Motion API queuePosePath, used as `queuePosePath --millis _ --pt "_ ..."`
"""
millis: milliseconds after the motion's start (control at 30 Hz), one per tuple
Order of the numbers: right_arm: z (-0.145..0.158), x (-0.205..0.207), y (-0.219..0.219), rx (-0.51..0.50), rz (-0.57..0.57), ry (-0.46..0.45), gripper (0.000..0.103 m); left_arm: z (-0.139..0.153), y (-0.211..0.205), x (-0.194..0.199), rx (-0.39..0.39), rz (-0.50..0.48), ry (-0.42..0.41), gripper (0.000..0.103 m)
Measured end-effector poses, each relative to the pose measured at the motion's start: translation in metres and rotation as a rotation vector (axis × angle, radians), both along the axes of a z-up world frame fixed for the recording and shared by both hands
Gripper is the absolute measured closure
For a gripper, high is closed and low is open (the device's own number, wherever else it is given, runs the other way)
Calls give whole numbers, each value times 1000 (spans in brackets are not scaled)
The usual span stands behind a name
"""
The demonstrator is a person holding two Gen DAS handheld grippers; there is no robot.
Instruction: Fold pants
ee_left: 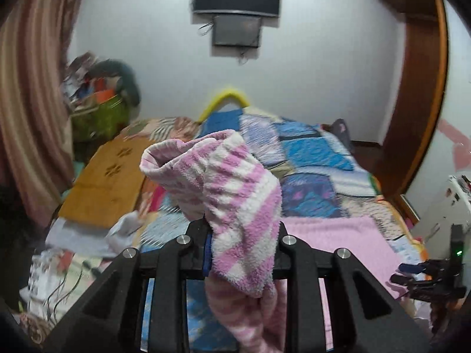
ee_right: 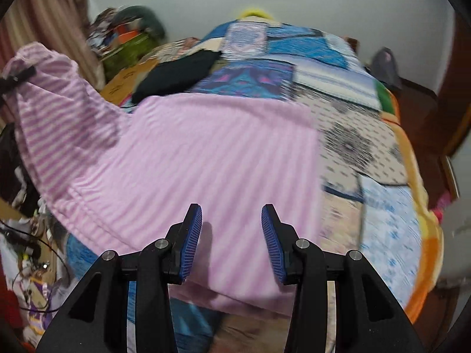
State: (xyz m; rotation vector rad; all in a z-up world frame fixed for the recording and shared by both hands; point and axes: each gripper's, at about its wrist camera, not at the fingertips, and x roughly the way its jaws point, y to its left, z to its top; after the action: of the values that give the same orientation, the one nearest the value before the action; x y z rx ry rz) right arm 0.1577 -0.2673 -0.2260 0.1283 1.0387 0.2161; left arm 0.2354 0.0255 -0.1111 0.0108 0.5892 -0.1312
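Observation:
The pants are fluffy, pink and white striped. In the left wrist view my left gripper (ee_left: 240, 235) is shut on a bunched end of the pants (ee_left: 232, 194), held up above the bed with cloth draping over the fingers. In the right wrist view the rest of the pants (ee_right: 206, 153) lies spread on the patchwork bedspread (ee_right: 368, 153), rising at the far left to the left gripper (ee_right: 17, 78). My right gripper (ee_right: 231, 242) is open and empty just above the near edge of the pants. It also shows in the left wrist view (ee_left: 426, 273) at the far right.
A black garment (ee_right: 176, 73) lies on the bed beyond the pants. An orange cloth with paw prints (ee_left: 103, 182) and a green basket of clutter (ee_left: 100, 114) sit at the left. Cables and clutter (ee_right: 29, 250) lie at the lower left. A wooden wardrobe (ee_left: 418, 103) stands at the right.

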Motion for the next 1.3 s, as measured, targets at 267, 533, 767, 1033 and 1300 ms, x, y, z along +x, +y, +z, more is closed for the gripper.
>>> queuePosePath --millis 267,533,767,1033,1300 --pt "-19 -3 -14 33 15 6 64 17 -103 4 32 -168 -14 78" --pt "5 -37 -66 64 -70 -42 64 -28 -209 -1 39 -379 101 78" --pt "15 -64 -104 9 -175 -52 64 -136 -277 -18 143 -513 349 78" --pt "17 -71 -95 35 -154 -65 64 -141 -281 -30 123 -526 390 48" --pt "23 -65 -72 62 -93 -92 64 -75 -238 -21 53 -444 263 36"
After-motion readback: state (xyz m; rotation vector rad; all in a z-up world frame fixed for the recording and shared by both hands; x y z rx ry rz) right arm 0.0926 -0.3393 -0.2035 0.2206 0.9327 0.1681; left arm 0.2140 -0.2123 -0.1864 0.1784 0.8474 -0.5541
